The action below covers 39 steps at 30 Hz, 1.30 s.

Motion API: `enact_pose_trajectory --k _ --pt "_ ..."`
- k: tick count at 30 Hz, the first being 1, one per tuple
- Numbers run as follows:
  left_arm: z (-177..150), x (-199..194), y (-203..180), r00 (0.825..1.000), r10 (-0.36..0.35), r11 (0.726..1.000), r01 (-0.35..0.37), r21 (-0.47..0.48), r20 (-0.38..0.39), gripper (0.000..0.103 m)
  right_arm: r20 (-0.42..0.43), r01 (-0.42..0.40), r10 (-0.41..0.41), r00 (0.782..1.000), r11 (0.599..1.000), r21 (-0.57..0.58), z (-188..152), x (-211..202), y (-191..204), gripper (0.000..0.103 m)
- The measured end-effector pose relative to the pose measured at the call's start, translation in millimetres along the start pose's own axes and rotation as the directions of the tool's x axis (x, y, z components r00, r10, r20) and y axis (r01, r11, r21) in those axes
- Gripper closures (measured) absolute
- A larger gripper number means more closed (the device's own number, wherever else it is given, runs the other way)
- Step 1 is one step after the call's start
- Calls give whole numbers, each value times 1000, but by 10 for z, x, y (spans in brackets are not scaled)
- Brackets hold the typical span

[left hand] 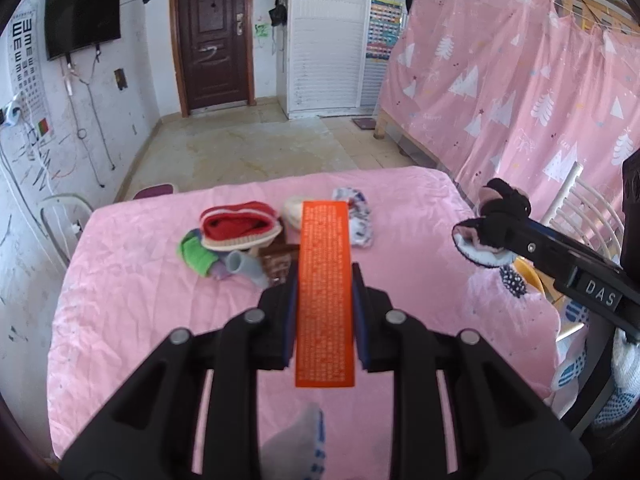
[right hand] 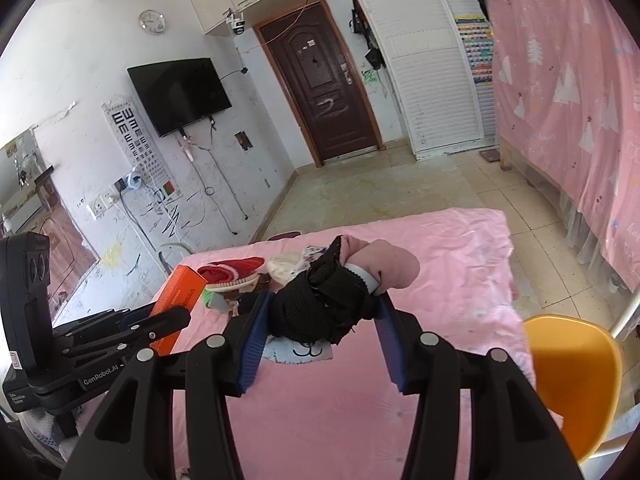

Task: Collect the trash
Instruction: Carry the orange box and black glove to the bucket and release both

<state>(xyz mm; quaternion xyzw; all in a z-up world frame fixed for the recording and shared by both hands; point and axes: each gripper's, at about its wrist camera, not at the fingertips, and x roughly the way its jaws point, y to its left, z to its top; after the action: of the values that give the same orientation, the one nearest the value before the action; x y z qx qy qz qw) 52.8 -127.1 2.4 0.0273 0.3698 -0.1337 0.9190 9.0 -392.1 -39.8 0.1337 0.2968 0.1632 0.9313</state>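
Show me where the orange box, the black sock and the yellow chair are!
orange box (left hand: 325,292): left wrist view, middle of its printed face.
black sock (right hand: 320,304): right wrist view, middle of the bunched black fabric.
yellow chair (right hand: 576,376): right wrist view, middle of its seat shell.

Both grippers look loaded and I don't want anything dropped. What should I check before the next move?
1. Left gripper clamped on the orange box: ok.
2. Right gripper gripping the black-and-pink sock: ok.
3. Both loads lifted off the pink bedspread: ok.
4. Grippers apart from each other: ok.
5. Trash bin located: cannot tell, none in view.
6. Pile of socks cleared: not ok.
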Motion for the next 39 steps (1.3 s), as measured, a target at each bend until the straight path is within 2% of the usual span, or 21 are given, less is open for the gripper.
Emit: enact_pose_trajectory --k 9,14,19,25,34,39 --pt "113 81 -507 999 -36 997 36 70 -5 81 70 76 -79 994 996 49 -6 -419 -480 62" --pt "207 178 -818 992 -126 989 127 75 -24 81 96 126 -134 986 989 79 -47 -627 -779 62" --pt "250 274 -1115 985 -171 980 173 94 -35 81 108 171 -182 977 980 102 -132 -808 -1079 62" --pt "292 351 -1493 976 -214 966 217 137 -39 81 98 220 -230 968 970 106 -241 -933 -1382 62" --pt "354 513 -2003 948 -310 932 319 174 -75 81 38 310 -313 949 947 83 -451 -877 -1728 62" --pt "410 676 -2264 939 -328 922 342 180 -107 81 6 316 -319 948 943 108 -539 -825 -1935 53"
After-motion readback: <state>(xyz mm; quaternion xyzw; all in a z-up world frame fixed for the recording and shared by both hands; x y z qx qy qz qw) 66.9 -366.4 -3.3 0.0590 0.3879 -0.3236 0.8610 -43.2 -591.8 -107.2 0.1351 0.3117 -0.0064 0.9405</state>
